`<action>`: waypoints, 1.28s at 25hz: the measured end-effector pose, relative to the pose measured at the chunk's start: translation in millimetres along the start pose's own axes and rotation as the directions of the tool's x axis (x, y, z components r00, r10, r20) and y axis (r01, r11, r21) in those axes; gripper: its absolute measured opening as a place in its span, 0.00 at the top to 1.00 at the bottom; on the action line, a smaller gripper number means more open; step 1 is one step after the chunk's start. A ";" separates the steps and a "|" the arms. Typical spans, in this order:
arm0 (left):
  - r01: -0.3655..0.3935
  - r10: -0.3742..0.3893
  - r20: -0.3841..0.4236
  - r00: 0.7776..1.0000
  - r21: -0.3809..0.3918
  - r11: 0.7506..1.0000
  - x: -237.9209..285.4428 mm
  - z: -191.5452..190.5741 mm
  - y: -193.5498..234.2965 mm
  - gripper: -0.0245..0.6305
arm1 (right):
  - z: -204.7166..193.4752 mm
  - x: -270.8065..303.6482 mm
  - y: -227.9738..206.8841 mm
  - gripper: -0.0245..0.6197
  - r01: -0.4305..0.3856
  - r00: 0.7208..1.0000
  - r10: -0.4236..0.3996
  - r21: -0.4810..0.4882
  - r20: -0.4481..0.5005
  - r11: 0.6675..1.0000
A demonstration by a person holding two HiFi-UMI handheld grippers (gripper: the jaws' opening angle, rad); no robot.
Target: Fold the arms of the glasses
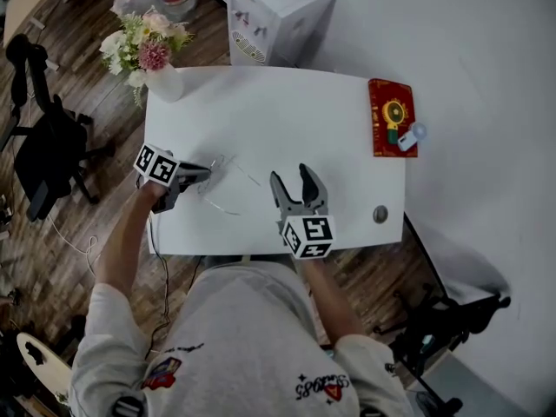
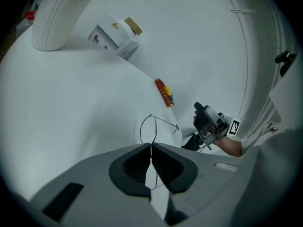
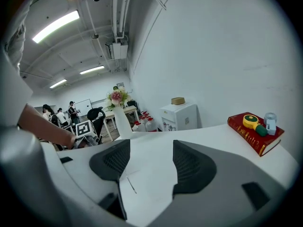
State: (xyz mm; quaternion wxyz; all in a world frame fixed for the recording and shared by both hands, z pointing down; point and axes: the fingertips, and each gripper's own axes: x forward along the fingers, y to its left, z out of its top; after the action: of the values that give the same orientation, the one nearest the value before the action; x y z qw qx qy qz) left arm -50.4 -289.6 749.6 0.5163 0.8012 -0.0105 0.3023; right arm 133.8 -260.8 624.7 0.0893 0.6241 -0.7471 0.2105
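Pinching the glasses (image 1: 226, 182) by the thin wire beside one lens ring, our left gripper (image 1: 206, 174) is clamped on the frame, pads meeting on the wire. The ring & one arm stick out past the tips toward the right gripper (image 1: 292, 179), which hangs wide open w/ nothing btw its pads. The glasses are at the front-left part of the counter (image 1: 287, 111), btw the two grippers, closer to the left one; lifted or resting, we can't tell.

Doing it well, as we judge it: keep the left hold steady w/o twisting, b/c the wire looks flimsy & could bend. Bring the right gripper in low, nudge the free arm near its tip, & sweep it toward the lenses along the hinge's own swing. One arm at a time.

Room: plenty of bare counter ahead & to the right. The front edge is near both grippers, so we work inward. Vase (image 1: 165, 83) at back-left corner, red book (image 1: 391, 115) at back right, small round thing (image 1: 380, 214) by the right edge: all well apart.
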 end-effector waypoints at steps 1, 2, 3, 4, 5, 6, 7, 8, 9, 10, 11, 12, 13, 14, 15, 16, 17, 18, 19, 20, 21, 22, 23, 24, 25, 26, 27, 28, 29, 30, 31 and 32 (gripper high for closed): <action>-0.021 0.021 0.004 1.000 0.001 1.000 -0.8 -0.5 -1.7 0.94 | 1.1 -0.5 2.4 0.55 -0.007 1.000 0.007 -0.001 0.006 1.000; -0.043 0.043 0.007 0.999 -0.002 0.999 -1.8 -1.3 -3.3 0.94 | 2.7 -1.3 4.8 0.55 -0.015 1.000 0.015 -0.001 0.014 1.000; -0.063 0.063 0.012 0.998 -0.007 0.998 -3.2 -2.2 -5.5 0.94 | 4.6 -2.3 7.1 0.54 -0.024 0.999 0.024 -0.002 0.022 1.000; -0.080 0.080 0.019 0.997 -0.011 0.997 -5.1 -2.7 -8.4 0.94 | 6.7 -3.2 9.5 0.54 -0.033 0.999 0.033 -0.004 0.029 0.999; -0.096 0.096 0.028 0.995 -0.012 0.995 -7.7 -3.0 -11.8 0.94 | 9.0 -4.1 12.1 0.54 -0.043 0.999 0.043 -0.008 0.033 0.999; -0.110 0.111 0.039 0.993 -0.013 0.994 -10.6 -3.0 -15.3 0.94 | 11.0 -5.2 14.5 0.54 -0.054 0.998 0.054 -0.012 0.035 0.998; -0.124 0.125 0.055 0.991 -0.016 0.992 -14.1 -2.6 -18.5 0.94 | 12.7 -6.4 16.8 0.54 -0.065 0.997 0.066 -0.013 0.035 0.998; -0.137 0.139 0.076 0.987 -0.022 0.990 -18.3 -1.5 -21.2 0.95 | 14.1 -7.7 18.8 0.54 -0.077 0.996 0.077 -0.010 0.035 0.997; -0.150 0.152 0.102 0.983 -0.034 0.988 -23.2 0.2 -23.2 0.94 | 14.9 -9.1 21.0 0.54 -0.088 0.995 0.088 -0.003 0.034 0.996; -0.159 0.164 0.134 0.977 -0.050 0.986 -29.2 2.6 -24.6 0.94 | 14.8 -10.3 23.4 0.55 -0.099 0.995 0.099 0.007 0.032 0.995; -0.165 0.174 0.170 0.970 -0.068 0.984 -35.9 5.6 -25.6 0.94 | 14.0 -11.2 26.4 0.55 -0.108 0.994 0.108 0.017 0.027 0.994; -0.167 0.182 0.207 0.961 -0.086 0.982 -43.1 9.0 -26.0 0.94 | 12.6 -11.7 30.1 0.55 -0.117 0.993 0.116 0.022 0.021 0.993; -0.168 0.189 0.243 0.951 -0.104 0.980 -50.4 12.3 -25.7 0.94 | 10.8 -12.1 34.7 0.55 -0.125 0.992 0.124 0.021 0.015 0.992; -0.169 0.198 0.277 0.940 -0.123 0.978 -57.5 15.3 -24.6 0.94 | 8.3 -12.3 40.4 0.55 -0.135 0.991 0.135 0.016 0.007 0.991; -0.170 0.207 0.307 0.929 -0.143 0.975 -64.3 17.7 -23.0 0.94 | 5.1 -12.4 46.9 0.55 -0.149 0.989 0.149 0.012 -0.002 0.989; -0.171 0.218 0.336 0.916 -0.164 0.971 -70.5 19.6 -21.4 0.94 | 1.2 -12.4 53.7 0.55 -0.164 0.986 0.165 0.013 -0.012 0.986; -0.171 0.229 0.364 0.903 -0.185 0.968 -76.3 21.0 -20.1 0.94 | -3.6 -12.1 60.1 0.55 -0.181 0.983 0.182 0.021 -0.023 0.983; -0.171 0.241 0.391 0.888 -0.205 0.964 -81.6 21.7 -19.2 0.94 | -9.0 -11.7 65.8 0.55 -0.197 0.980 0.198 0.034 -0.034 0.980; -0.170 0.251 0.415 0.874 -0.222 0.960 -86.5 22.2 -18.8 0.94 | -14.5 -11.2 70.9 0.55 -0.211 0.976 0.213 0.051 -0.045 0.976; -0.169 0.260 0.437 0.861 -0.237 0.957 -91.1 22.4 -18.9 0.94 | -20.0 -10.5 75.5 0.55 -0.223 0.972 0.227 0.072 -0.056 0.972; -0.167 0.267 0.457 0.848 -0.248 0.954 -95.5 22.7 -19.6 0.94 | -25.4 -9.4 79.5 0.55 -0.233 0.969 0.240 0.103 -0.066 0.967; -0.164 0.272 0.475 0.837 -0.257 0.952 -99.5 23.1 -21.0 0.94 | -30.6 -8.0 82.7 0.55 -0.241 0.965 0.254 0.147 -0.073 0.959; -0.159 0.275 0.492 0.826 -0.265 0.951 -102.9 23.6 -23.2 0.94 | -35.1 -6.6 84.8 0.55 -0.247 0.961 0.267 0.207 -0.072 0.947; -0.153 0.276 0.507 0.817 -0.272 0.950 -105.6 23.9 -26.2 0.94 | -39.0 -5.6 85.6 0.55 -0.250 0.959 0.277 0.280 -0.063 0.927; -0.148 0.278 0.519 0.808 -0.278 0.949 -107.5 23.9 -29.4 0.94 | -42.5 -4.8 85.6 0.54 -0.249 0.958 0.284 0.359 -0.048 0.899; -0.143 0.279 0.529 0.802 -0.284 0.948 -108.6 23.5 -32.2 0.94 | -45.8 -3.7 86.1 0.53 -0.250 0.956 0.293 0.436 -0.032 0.865; -0.136 0.279 0.536 0.797 -0.291 0.947 -109.2 23.2 -34.1 0.94 | -48.6 -1.8 87.8 0.54 -0.254 0.952 0.305 0.504 -0.019 0.826; -0.127 0.277 0.543 0.793 -0.297 0.946 -109.5 23.1 -35.2 0.94 | -51.3 1.2 90.1 0.57 -0.258 0.948 0.317 0.566 -0.007 0.783; -0.116 0.273 0.550 0.790 -0.303 0.946 -109.5 23.1 -35.9 0.94 | -54.5 4.9 92.4 0.58 -0.257 0.945 0.327 0.627 0.004 0.735; -0.104 0.268 0.557 0.786 -0.308 0.946 -109.1 22.9 -36.7 0.94 | -58.2 8.6 94.8 0.59 -0.255 0.942 0.336 0.688 0.017 0.680; -0.093 0.263 0.562 0.784 -0.312 0.945 -108.1 22.1 -37.7 0.94 | -61.5 11.6 97.3 0.59 -0.254 0.938 0.345 0.741 0.031 0.622; -0.085 0.260 0.566 0.782 -0.316 0.945 -106.6 21.0 -39.0 0.94 | -63.8 13.9 100.0 0.60 -0.255 0.934 0.354 0.781 0.047 0.570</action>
State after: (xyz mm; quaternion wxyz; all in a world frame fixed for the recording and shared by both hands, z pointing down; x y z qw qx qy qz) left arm -114.7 -320.4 658.9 0.5616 0.7717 -0.2892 0.0745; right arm 25.7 -232.7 667.1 -0.1832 0.4497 -0.6721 0.5590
